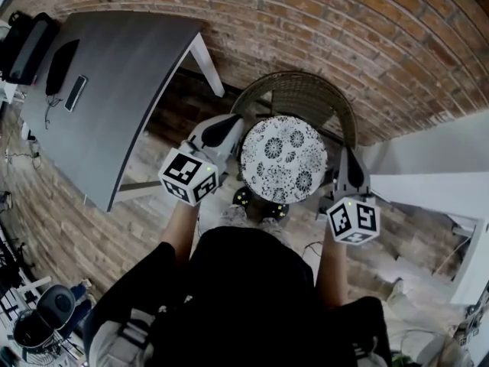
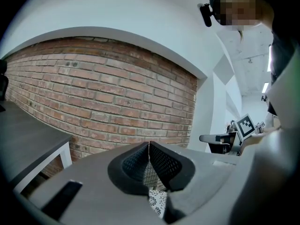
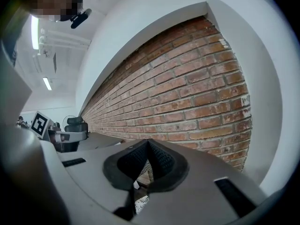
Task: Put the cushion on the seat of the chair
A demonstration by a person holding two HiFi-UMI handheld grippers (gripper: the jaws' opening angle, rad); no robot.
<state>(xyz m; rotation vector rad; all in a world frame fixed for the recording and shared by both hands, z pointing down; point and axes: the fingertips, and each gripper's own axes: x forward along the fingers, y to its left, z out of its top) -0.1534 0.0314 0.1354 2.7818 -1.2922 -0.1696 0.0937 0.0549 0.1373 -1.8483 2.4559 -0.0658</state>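
Claws first. Left claw [image 2: 149, 146]: jaws closed, tips meeting. Black-and-white floral cloth shows at their root, so it is pinching the left rim of the cushion [image 1: 283, 159]. Right claw [image 3: 148, 142]: the same, tips together with patterned cloth at the root, gripping the cushion's right rim. Both point level, toward the wall.

Cushion: round, patterned face up, spanning the gap between the two claws and held by both. The person's forearms run back from each claw. Dark shoes [image 1: 244, 197] with green dots sit below the cushion's near edge, between the claws.

Just beyond the claw tips: wicker chair [image 1: 306, 94], its curved back arcing round the far side of the cushion. Weave shows through the slit of the left claw's jaws. The seat is hidden under the cushion from above; whether the cushion touches it cannot be told.

Left of the left claw: grey table [image 1: 114, 105], its white leg [image 1: 208, 66] close beside the chair's left side. At the table's far end, well apart from the claw: black bag [image 1: 27, 44] and a small flat dark device [image 1: 76, 92].

Right of the right claw: white ledge [image 1: 435, 189], near the chair.

Farthest, past chair and table: red brick wall [image 1: 344, 29], with white wall above it in both gripper views.
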